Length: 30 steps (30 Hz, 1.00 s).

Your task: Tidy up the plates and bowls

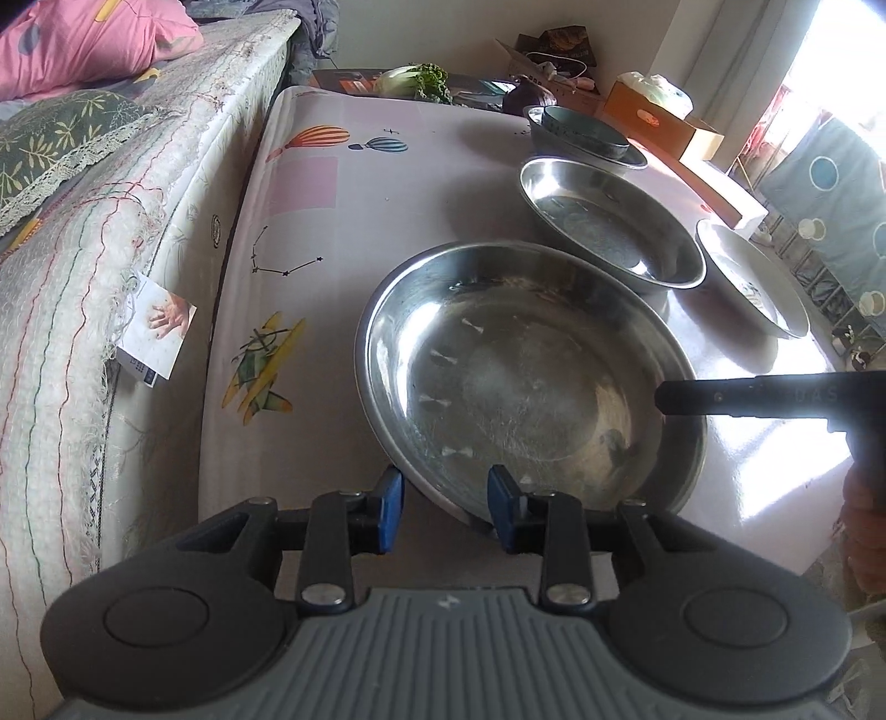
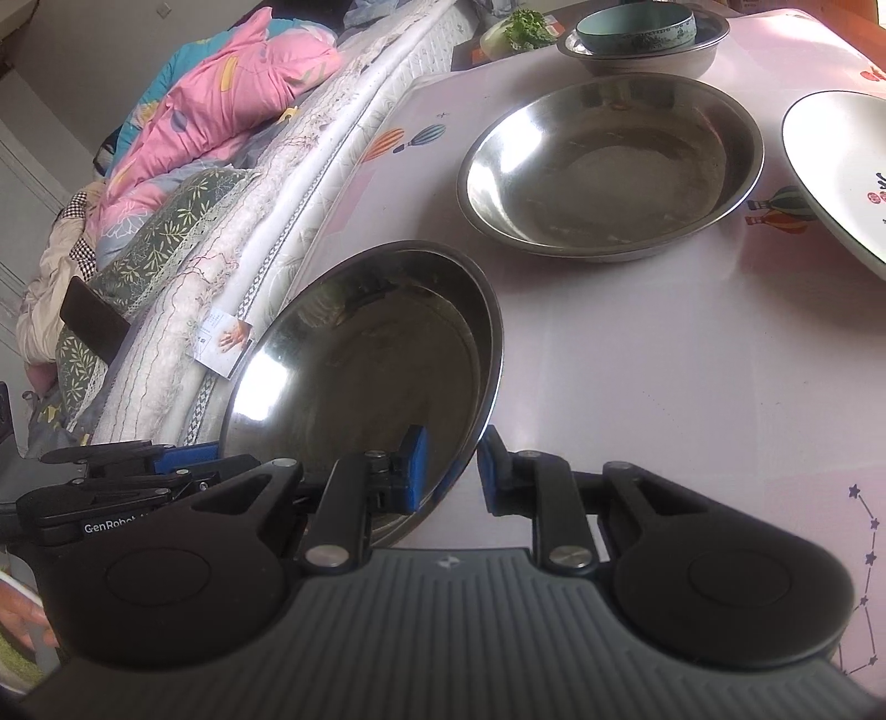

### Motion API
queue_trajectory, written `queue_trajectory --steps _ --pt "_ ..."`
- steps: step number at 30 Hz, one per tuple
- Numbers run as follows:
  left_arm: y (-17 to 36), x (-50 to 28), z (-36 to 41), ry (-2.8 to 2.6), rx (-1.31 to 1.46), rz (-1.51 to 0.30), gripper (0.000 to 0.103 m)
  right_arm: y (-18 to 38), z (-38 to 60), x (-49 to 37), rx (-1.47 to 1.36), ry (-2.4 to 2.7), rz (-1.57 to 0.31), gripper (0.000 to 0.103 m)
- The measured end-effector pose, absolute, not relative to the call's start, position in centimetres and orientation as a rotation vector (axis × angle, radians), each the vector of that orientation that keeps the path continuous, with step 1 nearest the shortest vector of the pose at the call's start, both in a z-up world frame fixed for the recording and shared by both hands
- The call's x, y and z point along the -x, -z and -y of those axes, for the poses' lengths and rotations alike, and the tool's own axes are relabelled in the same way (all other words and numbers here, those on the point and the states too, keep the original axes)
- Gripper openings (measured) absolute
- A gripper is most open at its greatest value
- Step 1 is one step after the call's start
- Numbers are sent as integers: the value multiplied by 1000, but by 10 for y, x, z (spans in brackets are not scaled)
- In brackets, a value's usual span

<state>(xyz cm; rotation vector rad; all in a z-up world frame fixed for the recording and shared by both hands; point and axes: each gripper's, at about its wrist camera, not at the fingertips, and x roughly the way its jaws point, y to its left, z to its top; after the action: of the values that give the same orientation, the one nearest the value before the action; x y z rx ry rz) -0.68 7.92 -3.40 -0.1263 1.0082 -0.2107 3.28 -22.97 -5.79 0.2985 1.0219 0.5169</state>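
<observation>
**Near steel plate straddled at two rims, lift not yet begun**

Near desk edge, beside the bed (image 1: 111, 232): large steel plate (image 1: 526, 376). Left gripper (image 1: 446, 507) apart, pads either side of the near rim, not clamped. Right gripper (image 2: 451, 471) likewise apart, straddling the opposite rim. Farther along the desk (image 1: 332, 232): second steel plate (image 1: 609, 227), then a steel bowl (image 2: 648, 50) with a teal bowl (image 2: 637, 25) nested inside; white plate (image 2: 836, 171) toward the far side edge. Likely step: seizing the near plate for stacking. Next: closing on the thin rim, then a level lift onto the second plate.
</observation>
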Motion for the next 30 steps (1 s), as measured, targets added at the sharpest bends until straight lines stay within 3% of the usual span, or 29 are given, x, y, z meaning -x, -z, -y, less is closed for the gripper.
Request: queue_trajectory --steps 5,7,10,30 --pt "32 12 -75 243 155 -1014 43 59 240 -27 -294 -504 -1012 21" --pt "31 11 -75 239 158 -1005 54 59 243 -26 -298 -499 -1003 21" --pt "29 9 -75 221 154 -987 60 60 246 -28 -310 -490 -996 21" --pt "42 -25 -69 204 156 -997 63 76 233 -46 -367 -469 -1005 23"
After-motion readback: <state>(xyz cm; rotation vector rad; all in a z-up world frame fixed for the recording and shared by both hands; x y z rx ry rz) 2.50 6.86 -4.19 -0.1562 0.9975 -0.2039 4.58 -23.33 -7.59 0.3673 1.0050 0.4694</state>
